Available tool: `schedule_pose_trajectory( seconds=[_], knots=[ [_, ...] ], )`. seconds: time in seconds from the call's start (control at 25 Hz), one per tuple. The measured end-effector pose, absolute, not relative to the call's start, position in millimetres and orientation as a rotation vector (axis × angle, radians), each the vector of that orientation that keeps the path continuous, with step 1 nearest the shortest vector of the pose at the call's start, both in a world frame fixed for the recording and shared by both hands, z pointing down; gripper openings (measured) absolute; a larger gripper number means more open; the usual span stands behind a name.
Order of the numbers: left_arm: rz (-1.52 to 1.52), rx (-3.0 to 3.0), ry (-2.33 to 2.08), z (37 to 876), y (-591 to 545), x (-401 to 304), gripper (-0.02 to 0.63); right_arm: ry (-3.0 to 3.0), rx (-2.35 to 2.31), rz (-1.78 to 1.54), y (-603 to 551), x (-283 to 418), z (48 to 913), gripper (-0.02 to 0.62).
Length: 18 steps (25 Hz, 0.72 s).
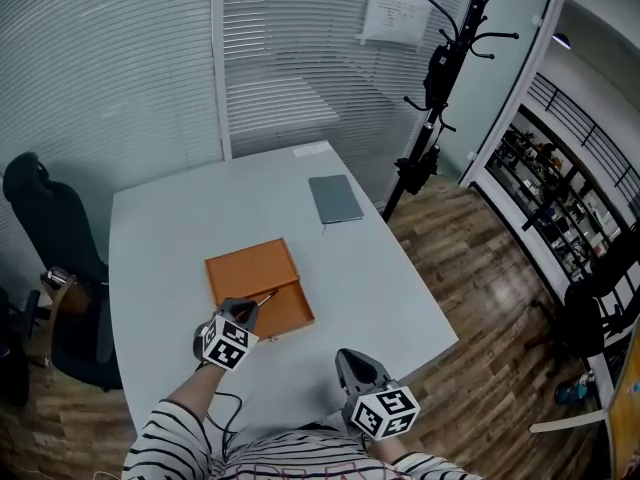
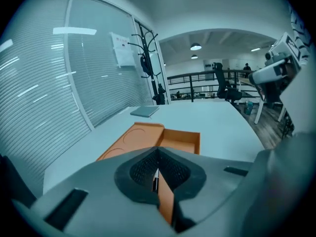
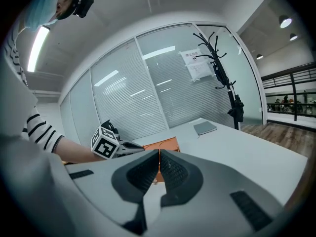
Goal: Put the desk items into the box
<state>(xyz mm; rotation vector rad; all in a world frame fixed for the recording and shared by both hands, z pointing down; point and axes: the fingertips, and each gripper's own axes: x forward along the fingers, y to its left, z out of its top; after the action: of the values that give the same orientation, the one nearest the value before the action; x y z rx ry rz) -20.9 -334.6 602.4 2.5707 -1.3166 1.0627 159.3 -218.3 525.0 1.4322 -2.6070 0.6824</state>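
left gripper (image 1: 247, 310) grips a pen (image 1: 266, 295) above the orange box (image 1: 250, 268).

Box (image 1: 258, 286) lay at centre of tabletop (image 1: 170, 238); notebook (image 1: 335, 199) at its 1 o'clock, well apart; left claw (image 1: 256, 305) with pen (image 2: 154, 180) at its 7 o'clock edge. Chair (image 1: 52, 230) stood at tabletop's 9 o'clock, coat stand (image 1: 440, 78) at 1 o'clock.

open white bench (image 1: 375, 283) top separates the flat orange box (image 1: 250, 270) from the slim grey notebook (image 1: 335, 199), well apart.

Striped long sleeves (image 1: 175, 438), grey left gripper (image 1: 258, 303) and right gripper (image 1: 347, 356), black-and-white marker cubes (image 1: 226, 343), dark ribbed jaws
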Motion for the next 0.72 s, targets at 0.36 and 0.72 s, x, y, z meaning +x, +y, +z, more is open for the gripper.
schedule_pose_trajectory(
  seconds=[0.36,0.72],
  knots=[
    [0.753,2.682,-1.39,544,-292,-40,0.023,-2.618,1.403,0.628,-195,123,517,0.026],
    [0.581,2.714,-1.443,508,-232,-66,0.023,-2.61,1.434,0.585,-166,91,512,0.025]
  ],
)
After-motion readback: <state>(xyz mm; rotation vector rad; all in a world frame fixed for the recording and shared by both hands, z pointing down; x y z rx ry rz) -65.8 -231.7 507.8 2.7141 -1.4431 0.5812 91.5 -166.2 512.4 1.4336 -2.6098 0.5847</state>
